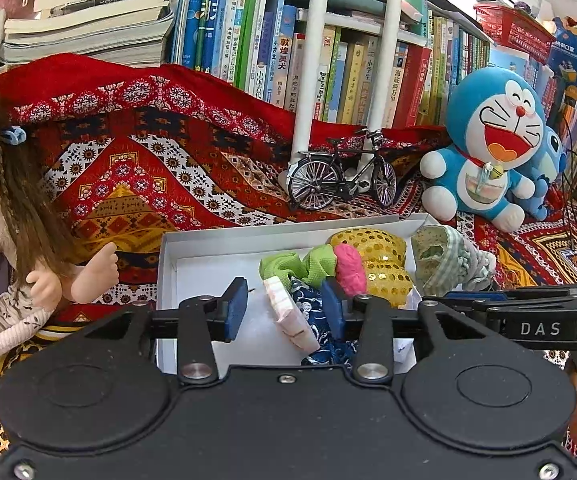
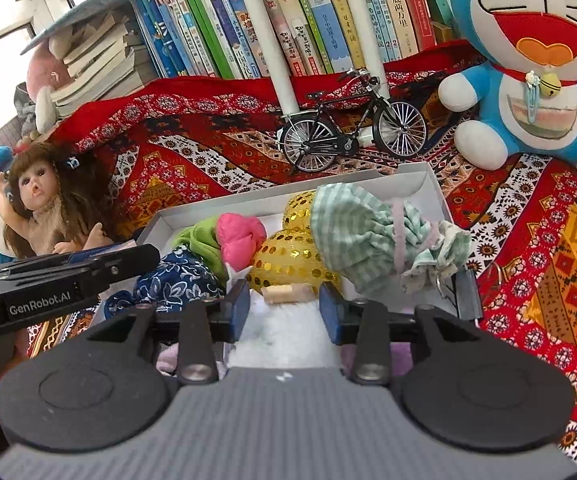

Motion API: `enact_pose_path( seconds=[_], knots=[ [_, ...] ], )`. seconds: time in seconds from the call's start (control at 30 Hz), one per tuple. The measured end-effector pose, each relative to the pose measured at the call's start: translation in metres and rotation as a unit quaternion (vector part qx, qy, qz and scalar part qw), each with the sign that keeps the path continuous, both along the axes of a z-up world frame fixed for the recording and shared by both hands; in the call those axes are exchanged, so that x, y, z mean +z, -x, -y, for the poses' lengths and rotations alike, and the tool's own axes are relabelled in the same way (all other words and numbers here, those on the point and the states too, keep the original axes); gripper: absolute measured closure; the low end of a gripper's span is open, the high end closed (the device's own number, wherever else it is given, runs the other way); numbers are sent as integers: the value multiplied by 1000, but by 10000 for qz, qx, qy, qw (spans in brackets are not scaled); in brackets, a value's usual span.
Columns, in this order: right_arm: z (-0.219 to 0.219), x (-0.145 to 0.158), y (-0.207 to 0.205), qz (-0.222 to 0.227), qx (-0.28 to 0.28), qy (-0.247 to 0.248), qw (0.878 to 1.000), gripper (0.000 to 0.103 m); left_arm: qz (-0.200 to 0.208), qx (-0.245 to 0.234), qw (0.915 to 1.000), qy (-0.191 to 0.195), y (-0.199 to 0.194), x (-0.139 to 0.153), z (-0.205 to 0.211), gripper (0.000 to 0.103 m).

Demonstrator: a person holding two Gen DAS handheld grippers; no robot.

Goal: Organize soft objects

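While both tools hang over the near edge of the white box point(image 1: 208, 236), left tool point(image 1: 284, 312) has parted jaws around a pink-white cloth strip point(image 1: 290, 312), pads not pressing; right tool point(image 2: 284, 308) is open, empty. Soft bundles: blue floral point(image 2: 180, 284), green-pink point(image 2: 224, 240), gold sequin point(image 2: 288, 260), green gingham point(image 2: 368, 236) fill the box's right side.

You've got a model bike point(image 1: 342, 174) on the red patterned cloth point(image 1: 136, 168), a blue cat plush point(image 1: 488, 140) to its right, a doll point(image 1: 4, 216) far left, and book rows point(image 1: 272, 40) behind.
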State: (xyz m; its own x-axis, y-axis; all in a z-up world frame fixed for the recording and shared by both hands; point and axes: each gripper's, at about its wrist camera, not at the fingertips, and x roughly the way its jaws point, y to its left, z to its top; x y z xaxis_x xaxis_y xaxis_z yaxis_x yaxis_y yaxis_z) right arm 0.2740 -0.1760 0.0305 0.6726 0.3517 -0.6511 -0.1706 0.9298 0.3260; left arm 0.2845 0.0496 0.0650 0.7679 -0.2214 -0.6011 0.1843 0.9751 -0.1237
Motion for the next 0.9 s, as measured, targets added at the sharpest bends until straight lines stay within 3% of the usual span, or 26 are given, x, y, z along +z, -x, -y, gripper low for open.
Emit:
enact_pose_path(
  seconds=[0.1, 0.2, 0.33, 0.9],
  knots=[
    [0, 1, 3, 42, 26, -22, 10000, 43, 18, 7, 10000, 21, 3, 1, 0, 58],
    [-1, 4, 6, 82, 29, -17, 10000, 38, 29, -19, 10000, -4, 7, 2, 2, 47],
    [-1, 9, 12, 171, 19, 3, 9999, 31, 191, -24, 9997, -122, 17, 5, 6, 21],
    [12, 38, 56, 669, -141, -22, 9977, 7, 285, 10, 9994, -201, 64, 20, 8, 16]
  ],
)
